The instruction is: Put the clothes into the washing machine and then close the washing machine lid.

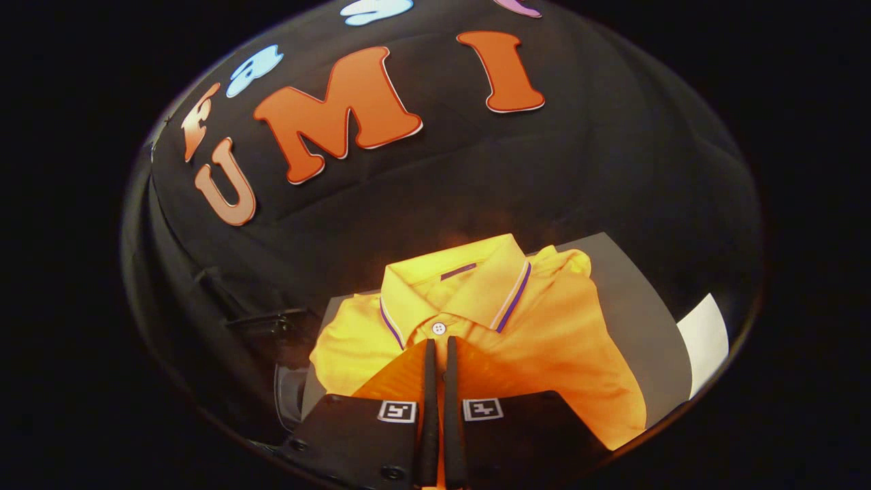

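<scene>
Fingers (429, 381) of the hand-held gripper (440, 342) stand nearly together — only a thin slit between them, whether cloth is nipped there I cannot tell. Their tips sit over the placket of a folded yellow polo shirt (544, 340), just short of its white button (439, 329). Collar (469, 286) points away from the fingers — the shirt lies on a grey worktop (633, 299). White sheet (708, 340) lies beyond it, to the right.

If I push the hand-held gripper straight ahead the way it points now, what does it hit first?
Most likely the yellow polo shirt. The hand-held gripper has its fingers nearly together, tips just short of the white button below the collar. Whether the tips already touch the fabric is unclear.
</scene>
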Tool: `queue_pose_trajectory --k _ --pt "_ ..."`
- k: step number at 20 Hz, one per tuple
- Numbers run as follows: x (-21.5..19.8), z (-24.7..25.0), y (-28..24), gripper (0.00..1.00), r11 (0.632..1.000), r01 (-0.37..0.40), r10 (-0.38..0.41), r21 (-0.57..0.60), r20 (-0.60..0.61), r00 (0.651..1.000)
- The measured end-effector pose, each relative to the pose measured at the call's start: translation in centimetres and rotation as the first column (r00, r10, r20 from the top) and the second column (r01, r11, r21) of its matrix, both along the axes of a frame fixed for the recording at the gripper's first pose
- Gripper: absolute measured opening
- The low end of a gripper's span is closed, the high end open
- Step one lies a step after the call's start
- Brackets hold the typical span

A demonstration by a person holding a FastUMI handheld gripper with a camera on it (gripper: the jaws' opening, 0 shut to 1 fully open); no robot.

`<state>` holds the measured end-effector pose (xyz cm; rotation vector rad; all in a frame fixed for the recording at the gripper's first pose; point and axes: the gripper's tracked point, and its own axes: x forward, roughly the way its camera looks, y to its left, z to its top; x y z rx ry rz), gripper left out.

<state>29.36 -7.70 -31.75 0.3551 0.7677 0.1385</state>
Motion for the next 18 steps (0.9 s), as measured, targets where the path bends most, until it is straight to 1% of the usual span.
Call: queue_pose_trajectory --k 3,8,10,11,13,15,16,18 --pt "0.0 1.5 0.3 0.11 0.998 -0.001 -0.002 0.068 0.044 0.999" --pt "-1.0 4.8 0.7 0.11 0.99 -0.001 -0.016 0.142 0.117 0.993" --pt "-1.7 7.6 1.4 0.11 0.982 -0.001 -0.032 0.189 0.169 0.985" --pt "-1.9 9.6 2.0 0.08 0.977 -0.001 -0.043 0.212 0.2 0.979" --pt "-1.7 10.7 1.8 0.08 0.988 0.006 -0.043 0.156 0.232 0.972" --pt "-1.8 10.2 2.9 0.08 0.995 -0.005 -0.017 0.103 0.218 0.976" --pt "-1.6 9.7 3.2 0.08 0.997 -0.002 -0.015 0.078 0.214 0.977" --pt "-1.5 7.5 2.5 0.08 1.0 0.024 -0.021 -0.014 0.176 0.984"
